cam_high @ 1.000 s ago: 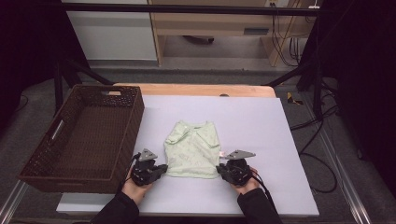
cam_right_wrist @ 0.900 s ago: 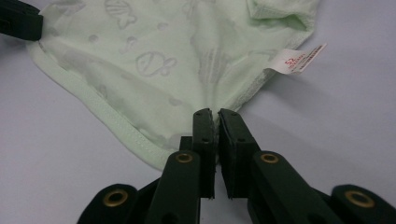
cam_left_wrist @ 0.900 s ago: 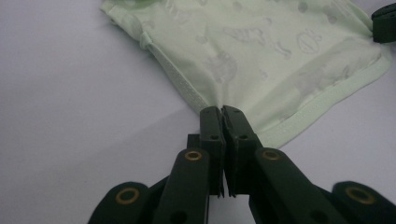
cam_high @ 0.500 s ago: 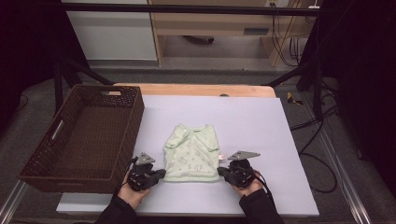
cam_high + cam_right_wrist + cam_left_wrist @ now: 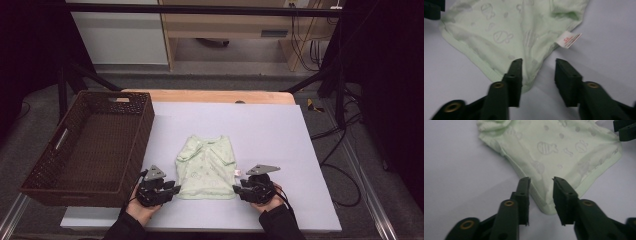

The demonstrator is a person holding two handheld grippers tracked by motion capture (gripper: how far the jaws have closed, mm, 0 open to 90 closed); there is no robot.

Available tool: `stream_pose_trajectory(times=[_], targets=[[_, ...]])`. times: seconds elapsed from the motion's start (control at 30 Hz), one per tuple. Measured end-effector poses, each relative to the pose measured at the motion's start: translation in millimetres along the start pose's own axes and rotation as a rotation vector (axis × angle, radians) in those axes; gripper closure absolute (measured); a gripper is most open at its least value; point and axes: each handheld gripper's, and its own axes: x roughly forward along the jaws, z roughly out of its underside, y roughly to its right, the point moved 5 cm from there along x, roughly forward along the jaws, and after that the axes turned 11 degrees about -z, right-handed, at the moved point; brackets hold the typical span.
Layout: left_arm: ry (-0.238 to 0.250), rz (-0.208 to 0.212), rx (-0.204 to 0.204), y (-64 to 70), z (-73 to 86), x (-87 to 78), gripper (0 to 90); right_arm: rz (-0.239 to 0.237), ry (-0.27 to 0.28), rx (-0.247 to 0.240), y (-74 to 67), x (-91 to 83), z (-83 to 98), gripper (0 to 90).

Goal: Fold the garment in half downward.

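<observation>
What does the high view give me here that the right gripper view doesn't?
High view alone: the brown wicker basket left of the garment, the left gripper and both hands. Right gripper view alone: the white care label with red print, and the fish print. Both: the pale green baby garment flat on the table, its bottom corner between the right gripper's parted jaws.

The high view looks forward and down from above the person's side, taking in the whole table (image 5: 280,130) from a distance. The left gripper view sits close behind its jaws, low over the table, facing the garment's (image 5: 554,147) near corner. The right gripper view does likewise at the opposite corner. All three views share the garment.
</observation>
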Motion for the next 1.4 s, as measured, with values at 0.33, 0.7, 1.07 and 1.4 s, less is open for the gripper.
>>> stream_pose_trajectory(times=[0.33, 0.7, 1.07, 1.4], targets=[[0.091, 0.042, -0.013, -7.1, -10.7, 3.0, 2.3, -0.013, 0.142, -0.015, 12.6, -9.5, -10.8, 17.7], [0.064, 0.018, -0.030, -14.3, -22.1, 8.6, 1.8, 0.010, 0.186, -0.030, 22.3, -13.2, -20.7, 13.0], [0.101, 0.038, -0.023, -14.0, -38.4, 5.7, 1.4, 0.023, 0.231, -0.024, 29.1, -15.7, -34.9, 11.9], [0.122, 0.038, -0.016, -15.0, -54.4, 11.2, 1.7, 0.035, 0.241, -0.030, 30.8, -14.3, -45.1, 11.7]])
